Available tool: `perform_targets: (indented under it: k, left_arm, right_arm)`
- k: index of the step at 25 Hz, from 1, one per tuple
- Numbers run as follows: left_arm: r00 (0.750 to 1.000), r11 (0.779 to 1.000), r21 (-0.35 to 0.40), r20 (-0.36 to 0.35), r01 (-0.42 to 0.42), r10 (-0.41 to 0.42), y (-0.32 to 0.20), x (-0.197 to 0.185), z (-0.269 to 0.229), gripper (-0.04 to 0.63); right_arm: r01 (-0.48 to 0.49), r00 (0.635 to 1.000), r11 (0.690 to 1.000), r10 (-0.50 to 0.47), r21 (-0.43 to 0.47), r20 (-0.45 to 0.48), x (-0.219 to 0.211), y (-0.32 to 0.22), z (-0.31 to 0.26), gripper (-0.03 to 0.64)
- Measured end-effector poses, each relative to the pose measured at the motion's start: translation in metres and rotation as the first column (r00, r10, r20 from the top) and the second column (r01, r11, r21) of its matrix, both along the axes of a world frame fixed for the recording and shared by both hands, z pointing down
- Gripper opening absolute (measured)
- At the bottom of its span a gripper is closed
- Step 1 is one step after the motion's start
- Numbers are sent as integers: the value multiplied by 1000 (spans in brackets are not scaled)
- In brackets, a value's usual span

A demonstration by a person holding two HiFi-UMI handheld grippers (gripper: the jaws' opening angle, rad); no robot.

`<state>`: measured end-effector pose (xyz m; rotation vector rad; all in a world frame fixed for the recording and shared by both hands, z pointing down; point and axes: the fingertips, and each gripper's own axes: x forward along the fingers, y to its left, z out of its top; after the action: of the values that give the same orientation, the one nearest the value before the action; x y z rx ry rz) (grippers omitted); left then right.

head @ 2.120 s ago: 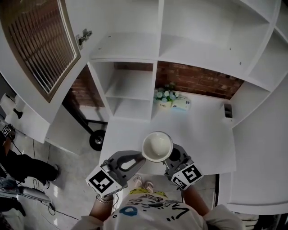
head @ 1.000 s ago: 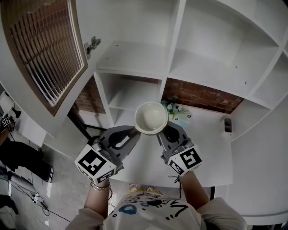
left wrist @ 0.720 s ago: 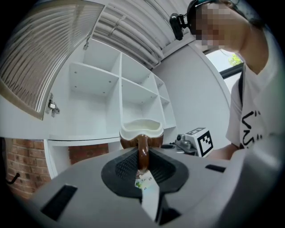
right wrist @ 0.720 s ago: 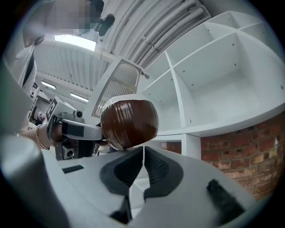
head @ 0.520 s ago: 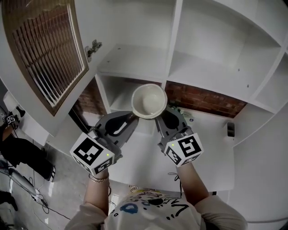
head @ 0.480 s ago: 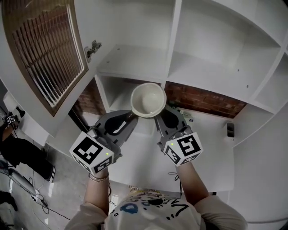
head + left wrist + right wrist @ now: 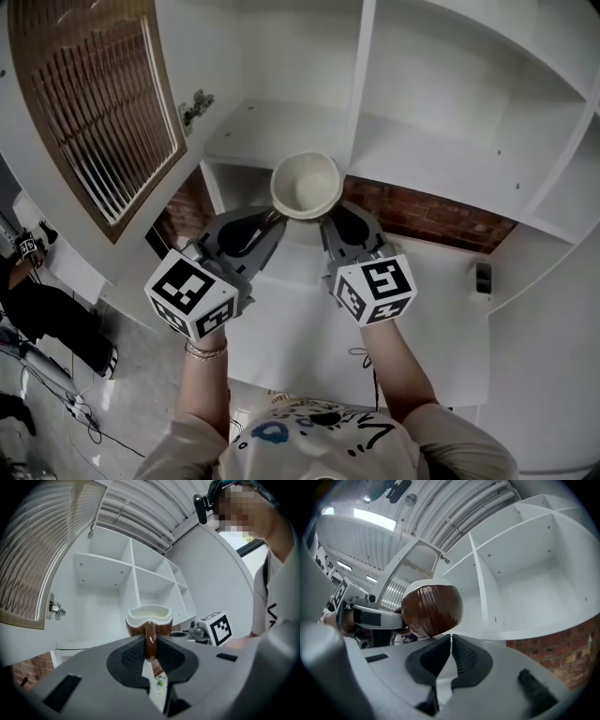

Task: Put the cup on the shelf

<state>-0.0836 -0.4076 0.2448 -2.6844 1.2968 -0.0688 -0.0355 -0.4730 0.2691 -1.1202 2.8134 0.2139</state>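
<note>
A cup (image 7: 307, 185), brown outside and cream inside, hangs upright in front of the white shelf unit, level with the front edge of a shelf board (image 7: 272, 127). My left gripper (image 7: 274, 217) is shut on the cup's brown handle (image 7: 150, 641), with the cup (image 7: 149, 620) standing just beyond its tips. The right gripper (image 7: 330, 217) is shut with nothing between its jaws, and its tips sit just under the cup's round brown side (image 7: 432, 609). In the right gripper view the left gripper (image 7: 370, 618) shows behind the cup.
A louvred cabinet door (image 7: 94, 103) hangs open at the left, with a hinge (image 7: 195, 108) on the cabinet wall. An upright divider (image 7: 361, 66) splits the shelf compartments. Below are a brick wall (image 7: 431, 211), a white counter (image 7: 309, 319) and a small dark object (image 7: 482, 277).
Both grippers have lifted the cup from above the counter up to the level of the shelf board. The left gripper has kept its hold on the handle.
</note>
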Motion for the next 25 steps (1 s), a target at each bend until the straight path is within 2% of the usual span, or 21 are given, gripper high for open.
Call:
perform_targets:
  k: [4,15,25]
  left_arm:
    - [999,1000,11,-24,26,-26,-9,-5,-5,55]
    - [997,996,40,14,75,-75,-35,-12,-26,54]
    - [997,998,5,14,70,-70,-64,-21,-26,54]
  right_arm:
    - [-7,1000,1000,7,1,-21,-5,-11,-6,29]
    - [-14,998,1000,15,10,-53,-27,-26,-18,29]
    - [-43,995,999,41,-24,-93,-32,-45,-16,29]
